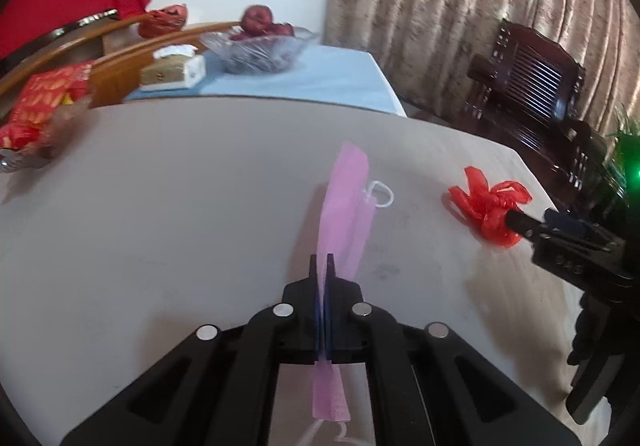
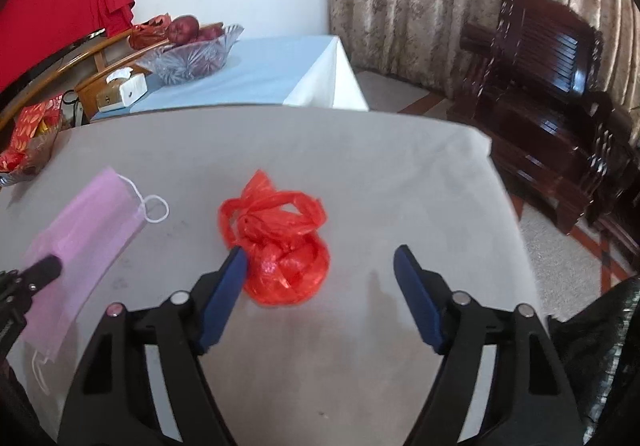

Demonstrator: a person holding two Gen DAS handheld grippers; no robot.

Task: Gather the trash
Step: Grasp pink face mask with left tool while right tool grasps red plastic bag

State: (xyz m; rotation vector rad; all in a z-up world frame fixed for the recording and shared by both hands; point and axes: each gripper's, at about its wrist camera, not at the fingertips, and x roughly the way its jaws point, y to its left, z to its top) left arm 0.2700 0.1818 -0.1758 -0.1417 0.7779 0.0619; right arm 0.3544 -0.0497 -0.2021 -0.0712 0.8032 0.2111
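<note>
Surface: pale grey tabletop (image 2: pixel 360 165) carried the trash.
Left gripper (image 1: pixel 322 266): jaws were pinched tight on the pink pleated face mask (image 1: pixel 348 205), which lay flat along the table.
Right gripper (image 2: pixel 320 266): jaws stood wide, unclamped; the left pad touched the crumpled red plastic bag (image 2: pixel 280 246) lying between them.
Behind: cut-glass fruit bowl (image 2: pixel 192 57) sat on a blue-clothed table (image 2: pixel 280 73).

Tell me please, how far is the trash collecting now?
Nothing looks collected yet. In hand: the left gripper is shut on the pink mask. The right gripper stands open around the red plastic bag, not gripping yet. Left: grab the bag and carry both away; no bin is visible.
</note>
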